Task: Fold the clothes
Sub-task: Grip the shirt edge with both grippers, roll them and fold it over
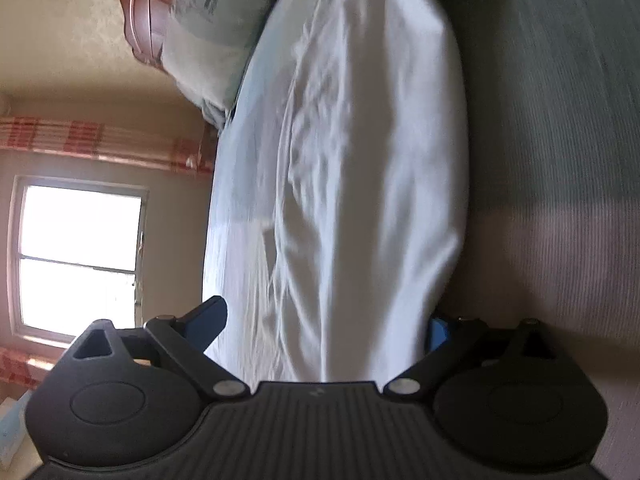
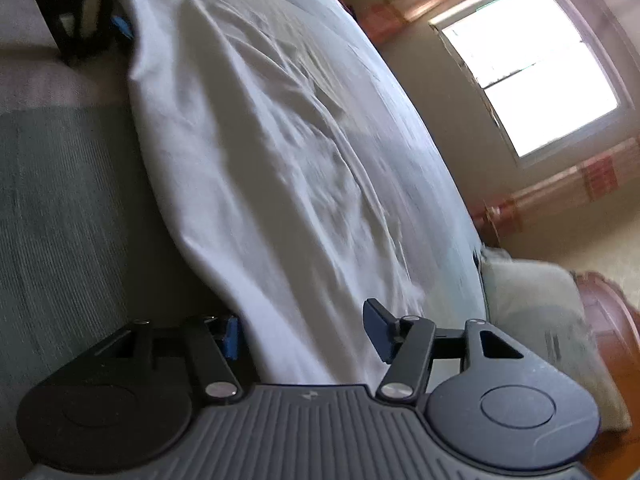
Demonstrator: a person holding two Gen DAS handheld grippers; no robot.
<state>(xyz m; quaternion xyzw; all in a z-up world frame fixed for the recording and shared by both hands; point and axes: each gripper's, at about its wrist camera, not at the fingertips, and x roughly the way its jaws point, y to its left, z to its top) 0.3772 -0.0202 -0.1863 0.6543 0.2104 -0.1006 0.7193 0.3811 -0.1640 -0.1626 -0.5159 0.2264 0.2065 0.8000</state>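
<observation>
Cloth (image 1: 360, 184) runs toward 12 o'clock between the spread fingers of your left gripper (image 1: 324, 328) and right gripper (image 2: 308, 332).

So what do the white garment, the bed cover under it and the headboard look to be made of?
White garment: thin matte woven fabric, probably cotton, since it creases finely. Striped bed cover: ribbed or corded textile, soft-looking, in grey-green and pale pink bands. Headboard: reddish wood with a glossy varnish, judging by the highlights, though it is blurred.
</observation>
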